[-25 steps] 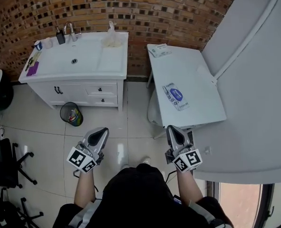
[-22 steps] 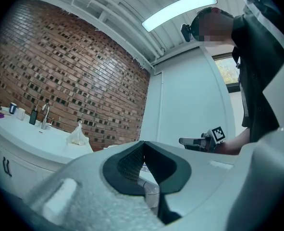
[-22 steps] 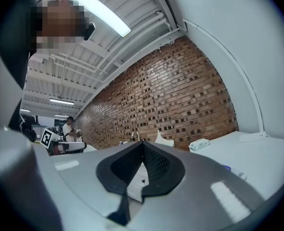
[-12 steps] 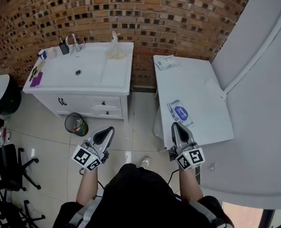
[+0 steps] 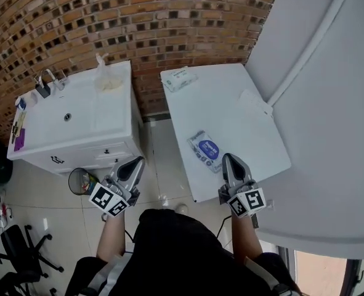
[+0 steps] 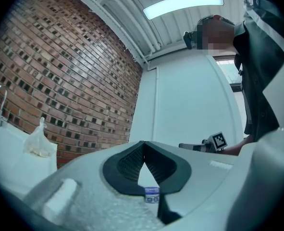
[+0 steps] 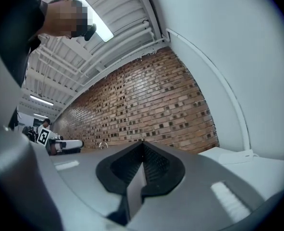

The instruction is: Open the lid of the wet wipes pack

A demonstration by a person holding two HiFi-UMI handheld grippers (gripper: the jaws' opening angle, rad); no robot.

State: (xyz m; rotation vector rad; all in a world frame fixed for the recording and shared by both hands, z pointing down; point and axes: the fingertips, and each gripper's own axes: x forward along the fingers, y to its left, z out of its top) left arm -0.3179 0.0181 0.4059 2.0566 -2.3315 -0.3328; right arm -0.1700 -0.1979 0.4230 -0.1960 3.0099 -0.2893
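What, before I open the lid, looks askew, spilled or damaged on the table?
Nothing spilled or damaged. The wet wipes pack lies flat, skewed to the edges of the white table; a second pack sits at the far corner.

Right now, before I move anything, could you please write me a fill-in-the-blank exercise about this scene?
1. The blue-labelled wet wipes pack lies on the ____ table.
2. The left hand-held gripper and the right hand-held gripper both have ____ jaws.
3. The wall behind the washbasin is built of ____.
Missing words: white; shut; brick.
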